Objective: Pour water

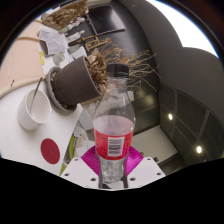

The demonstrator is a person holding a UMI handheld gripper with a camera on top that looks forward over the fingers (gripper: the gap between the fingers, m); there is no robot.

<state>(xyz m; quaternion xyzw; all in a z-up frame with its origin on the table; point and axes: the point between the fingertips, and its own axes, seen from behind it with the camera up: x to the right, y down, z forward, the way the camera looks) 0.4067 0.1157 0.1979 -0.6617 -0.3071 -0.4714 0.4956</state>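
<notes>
A clear plastic bottle (113, 120) with a red label and a white cap stands between my fingers, its lower body pressed between the magenta pads (91, 158). My gripper (112, 165) is shut on the bottle and carries it tilted, with the whole scene leaning. Just beyond the bottle's cap a dark pot (72, 82) holds a dry brown plant (112, 58). A white cup (33, 108) with a stick or straw in it sits beside the pot on the white table (20, 135).
A red round object (50, 150) lies on the table near the fingers. Crumpled white material (52, 40) sits beyond the pot. A dark ceiling with small lights (170, 116) fills the other side of the view.
</notes>
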